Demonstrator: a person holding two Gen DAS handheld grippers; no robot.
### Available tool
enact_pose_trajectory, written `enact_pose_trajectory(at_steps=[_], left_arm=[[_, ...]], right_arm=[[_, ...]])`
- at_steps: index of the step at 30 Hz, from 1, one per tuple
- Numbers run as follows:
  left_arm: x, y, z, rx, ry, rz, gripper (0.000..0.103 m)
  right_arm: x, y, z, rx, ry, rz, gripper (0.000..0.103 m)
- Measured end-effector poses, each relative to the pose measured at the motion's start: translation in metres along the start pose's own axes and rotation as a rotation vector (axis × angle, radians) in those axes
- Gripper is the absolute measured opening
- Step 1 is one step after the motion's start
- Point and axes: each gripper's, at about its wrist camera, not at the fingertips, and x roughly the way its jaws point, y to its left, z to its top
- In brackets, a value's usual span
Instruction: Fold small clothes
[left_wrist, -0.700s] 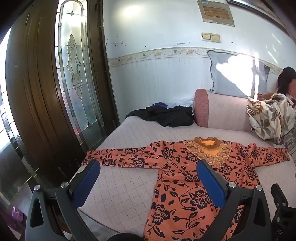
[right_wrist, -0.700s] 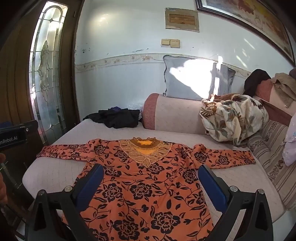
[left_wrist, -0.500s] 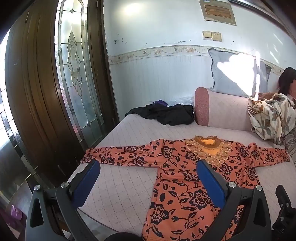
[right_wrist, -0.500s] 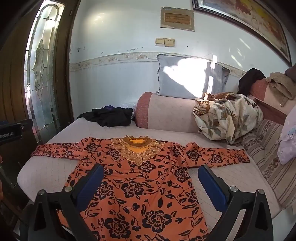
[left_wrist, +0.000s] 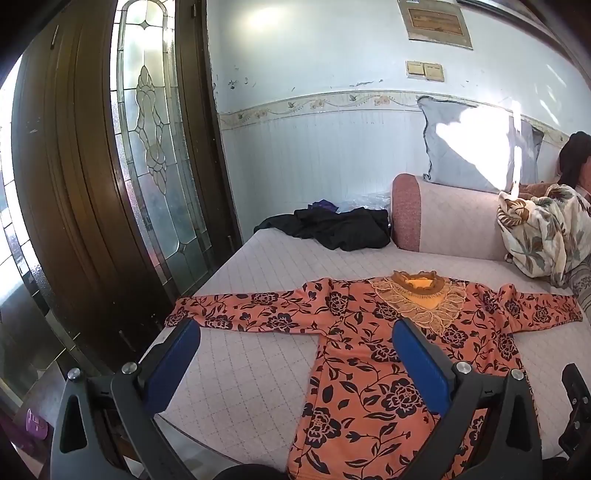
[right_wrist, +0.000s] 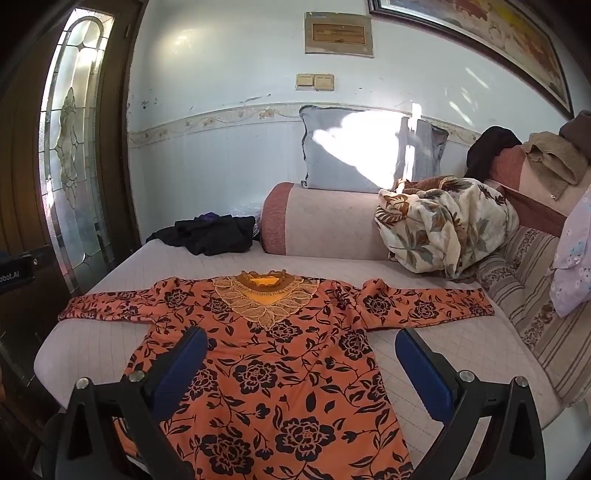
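Left gripper (left_wrist: 295, 341) spread wide, clutching nothing, hovering above the orange floral top (left_wrist: 373, 354). Right gripper (right_wrist: 295, 347) equally wide, empty, clear of the top (right_wrist: 273, 354) laid flat on the mattress (right_wrist: 443, 343).

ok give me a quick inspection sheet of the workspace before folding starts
surface: quilted pink mattress, mostly bare around the garment
job's things: orange floral long-sleeved top lying flat, both sleeves spread out, unfolded
clutter: black clothes pile at far left; floral blanket bunched at right; grey pillow on the bolster
grippers: left gripper and right gripper open, holding nothing
cables: nothing seen
surroundings: leaded glass door, framed picture
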Motion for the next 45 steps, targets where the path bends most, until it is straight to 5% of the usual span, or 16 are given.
enact_pose_trajectory(at_steps=[35,45], left_arm=[[0.004,0.003,0.001,-0.005,0.008,-0.001,0.103],[0.002,-0.001,-0.001,0.0,0.003,-0.016,0.103]], right_arm=[[0.004,0.003,-0.003,0.005,0.014,-0.002,0.103],[0.017,0.007,0.002,0.013,0.102,-0.059,0.103]])
